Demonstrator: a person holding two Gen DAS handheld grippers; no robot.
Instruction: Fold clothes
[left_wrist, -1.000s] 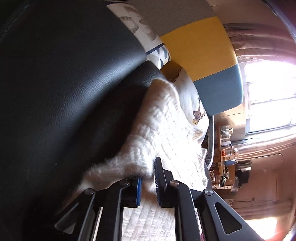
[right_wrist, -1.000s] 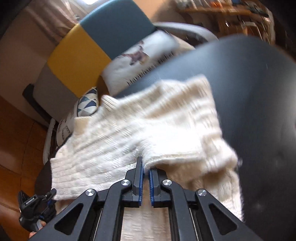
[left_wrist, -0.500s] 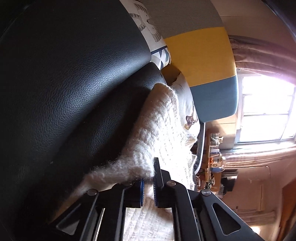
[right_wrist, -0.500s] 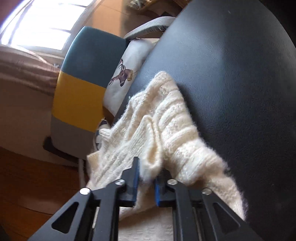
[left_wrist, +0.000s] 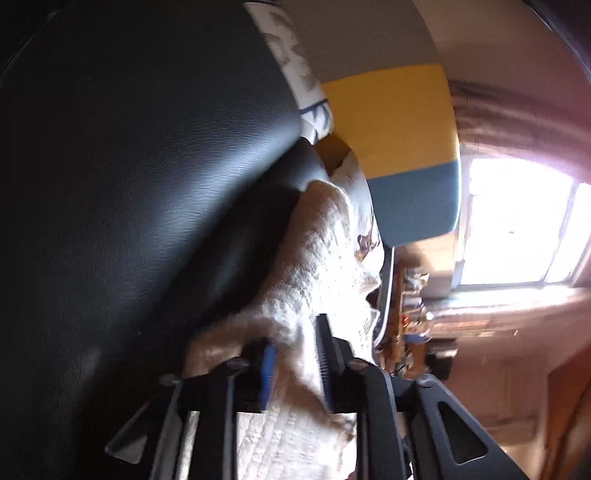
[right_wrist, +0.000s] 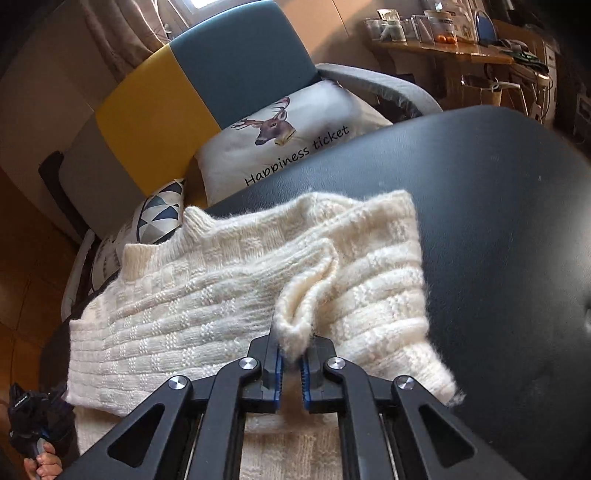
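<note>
Your cream knit sweater (right_wrist: 229, 302) lies spread across the black leather seat (right_wrist: 498, 229), its far edge at the seat's back edge beside the deer cushion (right_wrist: 291, 144); a sleeve-like band is laid across the body, so it reads as partly folded. Your right tool (right_wrist: 291, 363) is clenched on a bunched pinch of that band near the seat's front edge; the wool fills the gap between the pads. Your left tool (left_wrist: 295, 360) has sweater fabric between its fingers, yet the gap looks wide and the view is blurred, so I cannot tell whether it grips or merely straddles the wool.

To carry this fold well, I judge you should hold both pinches level and move them together, so the lifted edge travels straight rather than skewing; keep the knit just clear of the leather, since loose wool stretches and drags; lay the edge down parallel to the sweater's far edge, then let go only once the layer rests flat; check the left grip before lifting, or that side may slip and leave a diagonal crease.
</note>
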